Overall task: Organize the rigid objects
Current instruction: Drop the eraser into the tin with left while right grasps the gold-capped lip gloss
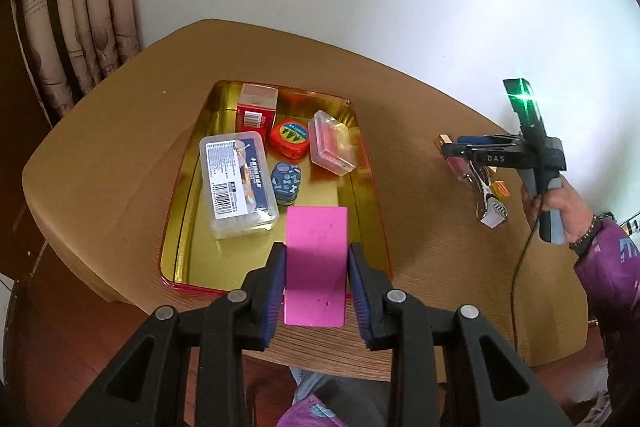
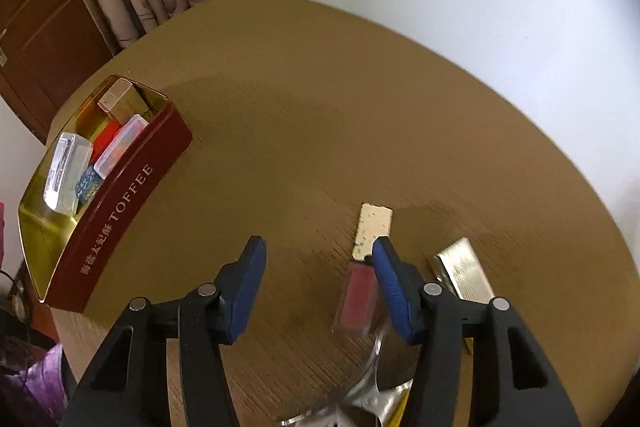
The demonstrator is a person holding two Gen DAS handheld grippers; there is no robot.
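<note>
Between the left gripper's (image 1: 316, 275) clamped jaws hung a pink card (image 1: 316, 263), five things already in the tin (image 1: 180, 227) ahead; beneath the right gripper's (image 2: 320, 283) parted jaws, a lipstick (image 2: 358, 293) and clutter waited.

The red tin (image 2: 120, 211) at the left of the tabletop is showing the word "TOFFEE" in pale capitals along its long outer wall, following a row of Chinese characters too small to read. The right claw (image 1: 450, 149) is showing the white letters "DAS" on its black side in the left wrist view. The clear plastic box (image 1: 236, 183) in the tin is carrying a printed label with a barcode, its text too fine to read.
</note>
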